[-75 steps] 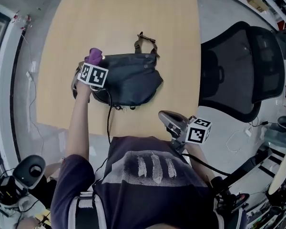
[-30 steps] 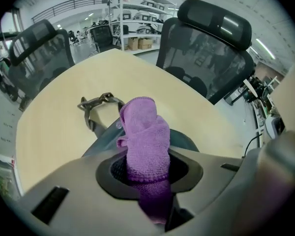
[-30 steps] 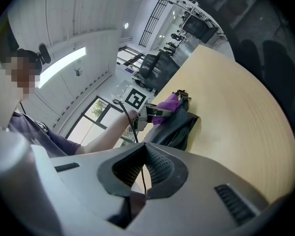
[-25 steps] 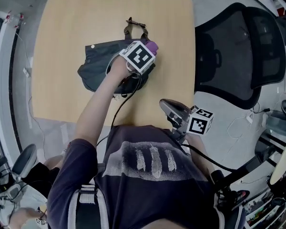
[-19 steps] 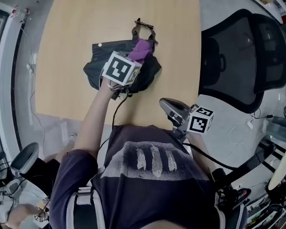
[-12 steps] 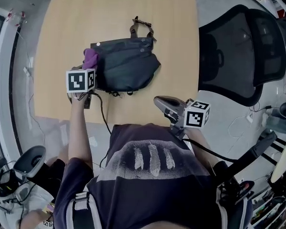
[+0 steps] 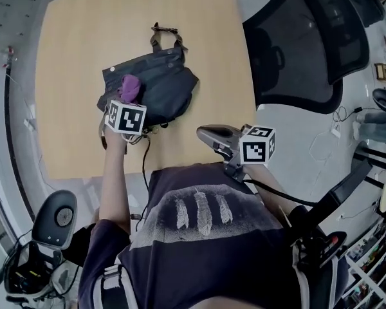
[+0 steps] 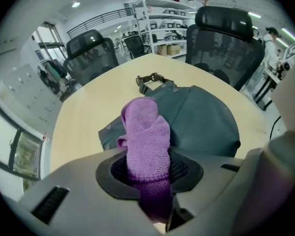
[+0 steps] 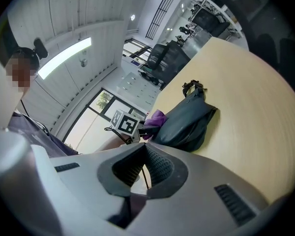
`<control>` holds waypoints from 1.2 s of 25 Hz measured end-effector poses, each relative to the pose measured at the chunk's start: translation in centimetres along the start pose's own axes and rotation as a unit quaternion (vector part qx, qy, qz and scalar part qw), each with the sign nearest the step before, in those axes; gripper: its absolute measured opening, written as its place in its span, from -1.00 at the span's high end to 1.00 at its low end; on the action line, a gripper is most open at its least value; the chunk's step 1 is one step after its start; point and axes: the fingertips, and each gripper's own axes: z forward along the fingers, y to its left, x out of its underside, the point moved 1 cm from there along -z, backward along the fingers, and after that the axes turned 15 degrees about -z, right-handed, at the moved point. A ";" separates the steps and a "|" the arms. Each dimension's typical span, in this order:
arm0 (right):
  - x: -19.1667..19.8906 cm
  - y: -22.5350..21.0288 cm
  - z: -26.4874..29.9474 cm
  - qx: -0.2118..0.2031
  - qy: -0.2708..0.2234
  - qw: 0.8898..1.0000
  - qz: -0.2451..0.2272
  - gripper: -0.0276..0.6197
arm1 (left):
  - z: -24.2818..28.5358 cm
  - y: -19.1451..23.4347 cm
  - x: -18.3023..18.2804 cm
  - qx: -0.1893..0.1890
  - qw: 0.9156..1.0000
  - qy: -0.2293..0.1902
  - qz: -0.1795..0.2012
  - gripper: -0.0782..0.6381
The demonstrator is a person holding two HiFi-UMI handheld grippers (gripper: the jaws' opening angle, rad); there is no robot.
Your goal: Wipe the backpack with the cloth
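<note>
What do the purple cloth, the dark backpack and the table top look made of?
Purple cloth: soft knit, maybe microfibre, matte; a fine looped texture shows.
Backpack: likely nylon or a similar synthetic; smooth, faint sheen, folds softly.
Table: pale wood-look top, possibly laminate; flat even colour, no clear grain.

Bright, even indoor light throughout, cast from overhead: round ceiling lamps (image 8: 76, 4) in the left gripper view, a long strip light (image 9: 64, 58) in the right gripper view, both blown out to white. Soft, shallow shadow under the backpack (image 9: 187, 119) on the pale surface (image 9: 255, 127). Strong fisheye bending in all three views, with black vignetting at the corners of both gripper views. Nearest foreground there soft and out of focus, middle distance sharp. Head view slightly muted in colour.
</note>
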 end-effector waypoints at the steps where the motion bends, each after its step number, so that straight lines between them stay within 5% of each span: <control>1: 0.0 0.0 -0.2 0.001 -0.003 1.000 0.001 0.91 | -0.1 -1.1 -0.4 0.006 1.000 0.000 0.014 0.42; 9: -0.3 0.0 -3.6 0.017 -0.037 0.999 0.011 0.91 | -1.2 -11.8 -3.4 0.059 0.989 -0.007 0.139 0.42; 16: -0.6 -0.6 -5.9 0.014 -0.057 0.998 0.013 0.91 | -2.4 -18.0 -4.3 0.094 0.979 -0.012 0.181 0.42; 19: -0.5 -0.6 -7.1 0.003 -0.056 0.998 0.011 0.91 | -4.3 -18.0 -4.4 0.098 0.984 -0.029 0.145 0.42; 24: -0.2 -0.3 -7.9 -0.042 -0.038 0.998 0.018 0.91 | -9.2 -13.7 -4.9 0.083 0.993 -0.083 0.027 0.42; 30: 0.1 1.0 -5.3 -0.113 0.005 0.994 -0.001 0.91 | -15.1 -7.8 -2.4 0.083 0.973 -0.168 -0.138 0.42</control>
